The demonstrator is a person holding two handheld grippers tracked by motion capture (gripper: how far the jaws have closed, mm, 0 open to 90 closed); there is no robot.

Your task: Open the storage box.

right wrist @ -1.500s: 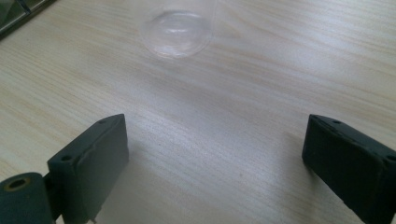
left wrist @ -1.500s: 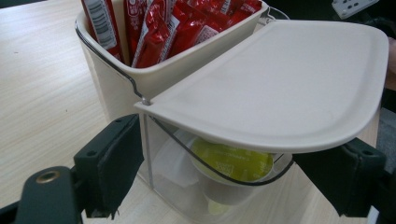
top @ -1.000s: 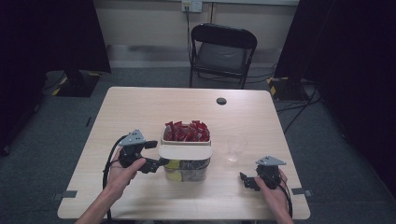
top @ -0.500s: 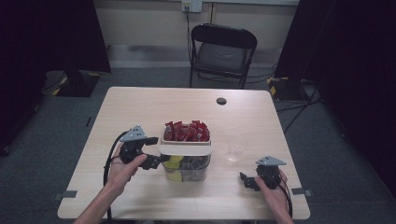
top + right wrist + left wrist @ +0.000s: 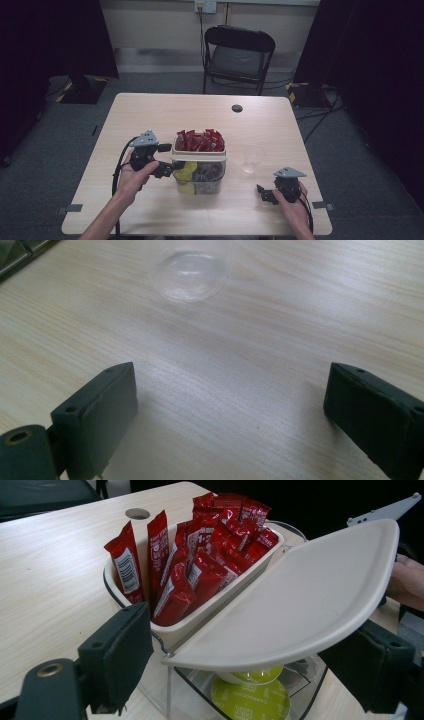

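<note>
While the left gripper (image 5: pixel 250 675) is being held spread around the near-left corner of the clear container (image 5: pixel 199 172), nothing is being pinched. Red packets (image 5: pixel 200 555) are being carried in its cream tray (image 5: pixel 220 602), near the bench's (image 5: pixel 165 107) middle. The right gripper (image 5: pixel 240 410) is being rested wide apart by the near-right corner, a clear glass (image 5: pixel 251 158) just beyond.

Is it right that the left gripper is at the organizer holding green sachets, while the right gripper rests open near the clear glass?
Not quite: the sachets are red, as the left gripper view shows. The rest holds: left gripper at the organizer, right gripper open near the clear glass.
</note>
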